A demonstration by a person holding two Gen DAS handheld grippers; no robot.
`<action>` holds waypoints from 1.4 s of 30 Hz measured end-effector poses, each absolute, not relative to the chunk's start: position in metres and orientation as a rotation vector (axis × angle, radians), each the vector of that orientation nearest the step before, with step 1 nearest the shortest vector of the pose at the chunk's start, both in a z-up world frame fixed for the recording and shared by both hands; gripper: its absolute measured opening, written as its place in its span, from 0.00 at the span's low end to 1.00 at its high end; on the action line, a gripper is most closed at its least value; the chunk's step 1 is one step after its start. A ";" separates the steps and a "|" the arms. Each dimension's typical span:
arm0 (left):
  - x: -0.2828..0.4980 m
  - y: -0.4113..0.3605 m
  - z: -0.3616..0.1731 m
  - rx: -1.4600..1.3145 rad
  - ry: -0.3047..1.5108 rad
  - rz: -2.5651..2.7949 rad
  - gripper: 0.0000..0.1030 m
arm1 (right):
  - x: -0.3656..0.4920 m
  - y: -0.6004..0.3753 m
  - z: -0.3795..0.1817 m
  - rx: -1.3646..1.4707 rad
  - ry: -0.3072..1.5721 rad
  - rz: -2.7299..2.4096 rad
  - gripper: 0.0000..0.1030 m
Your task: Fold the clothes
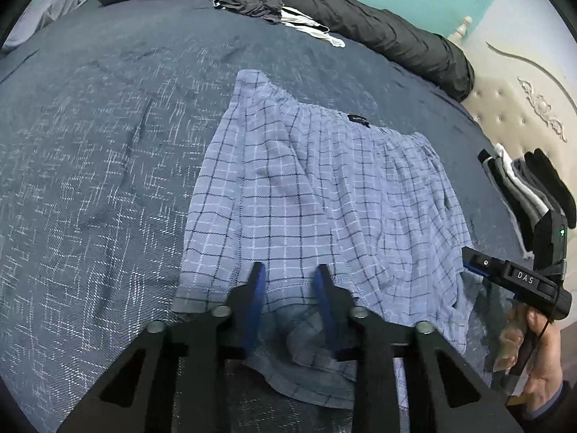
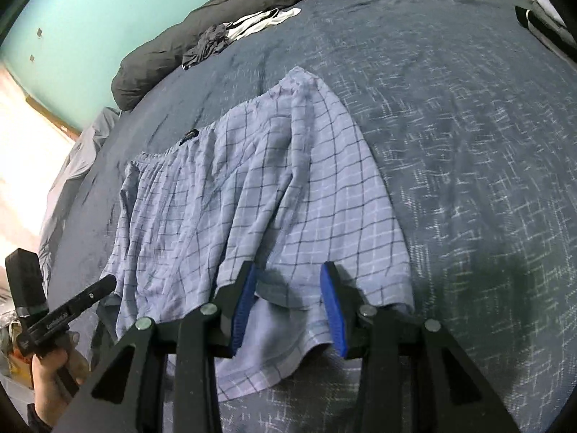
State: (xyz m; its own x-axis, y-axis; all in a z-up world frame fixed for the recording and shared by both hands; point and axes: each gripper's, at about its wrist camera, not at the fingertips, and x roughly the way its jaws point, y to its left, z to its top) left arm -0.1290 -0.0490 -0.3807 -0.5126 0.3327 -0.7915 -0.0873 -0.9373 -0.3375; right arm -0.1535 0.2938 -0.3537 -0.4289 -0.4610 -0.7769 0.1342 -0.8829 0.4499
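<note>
Light blue checked boxer shorts [image 1: 306, 195] lie spread on the dark blue bed cover, waistband far, leg hems near; they also show in the right wrist view [image 2: 259, 195]. My left gripper [image 1: 290, 270] is open, its blue pads straddling the near hem of one leg. My right gripper [image 2: 290, 270] is open over the hem of the other leg, where a flap of cloth is turned under. The right gripper's body [image 1: 515, 278] shows at the right of the left wrist view. The left gripper's body [image 2: 61, 317] shows at the lower left of the right wrist view.
A dark rolled duvet [image 1: 324, 3] lies along the far edge of the bed. Crumpled dark and white garments [image 1: 267, 9] sit in front of it. A stack of folded dark clothes [image 1: 530, 184] lies near the tufted headboard [image 1: 512, 101].
</note>
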 end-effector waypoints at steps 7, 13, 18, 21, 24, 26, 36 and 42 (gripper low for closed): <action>-0.126 -0.055 -0.383 -1.397 -0.390 2.504 0.09 | -0.156 0.287 -0.357 1.423 -0.364 -2.355 0.20; -0.129 -0.057 -0.382 -1.381 -0.396 2.516 0.04 | -0.157 0.299 -0.357 1.402 -0.378 -2.384 0.02; -0.130 -0.062 -0.378 -1.365 -0.421 2.526 0.03 | -0.157 0.311 -0.351 1.365 -0.432 -2.395 0.01; -0.129 -0.066 -0.378 -1.369 -0.439 2.527 0.03 | -0.160 0.311 -0.350 1.371 -0.444 -2.373 0.02; -0.129 -0.067 -0.378 -1.372 -0.448 2.530 0.03 | -0.160 0.297 -0.352 1.405 -0.396 -2.349 0.07; -0.128 -0.066 -0.378 -1.373 -0.446 2.535 0.03 | -0.160 0.285 -0.354 1.430 -0.346 -2.336 0.23; -0.129 -0.069 -0.379 -1.373 -0.467 2.537 0.03 | -0.156 0.272 -0.358 1.428 -0.192 -2.343 0.12; -0.130 -0.067 -0.379 -1.370 -0.466 2.537 0.03 | -0.154 0.286 -0.353 1.391 -0.274 -2.358 0.02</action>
State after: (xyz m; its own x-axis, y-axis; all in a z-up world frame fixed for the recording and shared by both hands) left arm -0.1301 -0.0669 -0.3792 -0.5410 0.3386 -0.7699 -0.0431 -0.9253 -0.3767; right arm -0.1536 0.2859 -0.3527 -0.4329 -0.4228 -0.7961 0.2288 -0.9058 0.3566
